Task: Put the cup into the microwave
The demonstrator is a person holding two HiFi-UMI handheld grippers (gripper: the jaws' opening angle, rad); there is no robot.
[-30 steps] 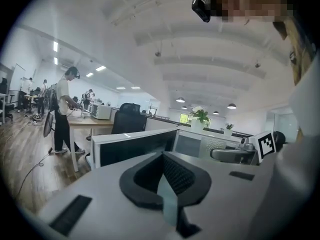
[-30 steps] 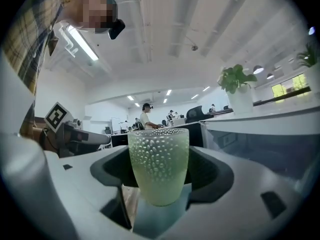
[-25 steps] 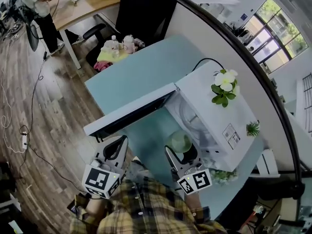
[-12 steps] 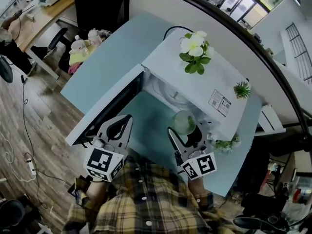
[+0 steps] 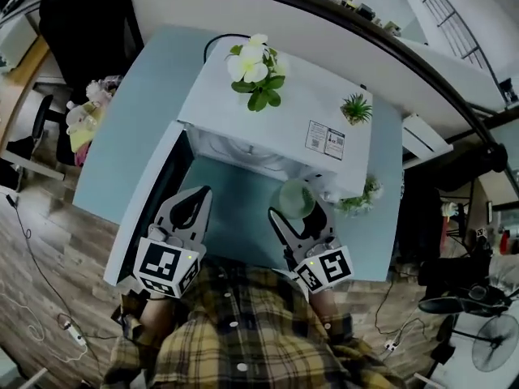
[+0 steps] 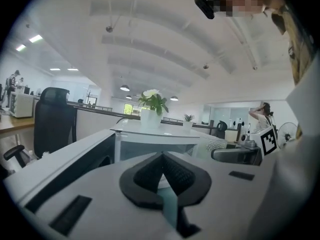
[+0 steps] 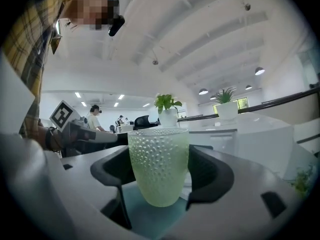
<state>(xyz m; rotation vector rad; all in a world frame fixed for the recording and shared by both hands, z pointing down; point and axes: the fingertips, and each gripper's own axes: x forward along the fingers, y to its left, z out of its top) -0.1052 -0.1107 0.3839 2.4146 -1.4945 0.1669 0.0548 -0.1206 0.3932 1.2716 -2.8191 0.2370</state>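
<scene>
Right gripper (image 5: pixel 298 217) is clamped on the cup (image 7: pixel 158 159), a pale green bumpy glass, upright, a pad on each side; left gripper (image 6: pixel 162 171) has its pads pressed together with nothing in them. The cup sits outside the microwave (image 5: pixel 276 112), just off its near right corner, not in the cavity. The microwave door (image 5: pixel 150 201) is swung wide out to the left, its edge running toward the person; the left gripper is just beside that door, on its right. Between the door and the cup there's a strip of bare teal table (image 5: pixel 235 209) straight in front of the opening. On top of the microwave: a white-flowered plant (image 5: pixel 253 65) at the far left, a small green plant (image 5: pixel 355 108) to the right. Another bit of greenery (image 5: pixel 365 194) sits at the microwave's right side, near the cup. Beyond that, a curved dark-topped partition (image 5: pixel 324 10) on the far side, a black chair (image 5: pixel 73 14) far left, wood floor (image 5: pixel 32 298) on the left.
</scene>
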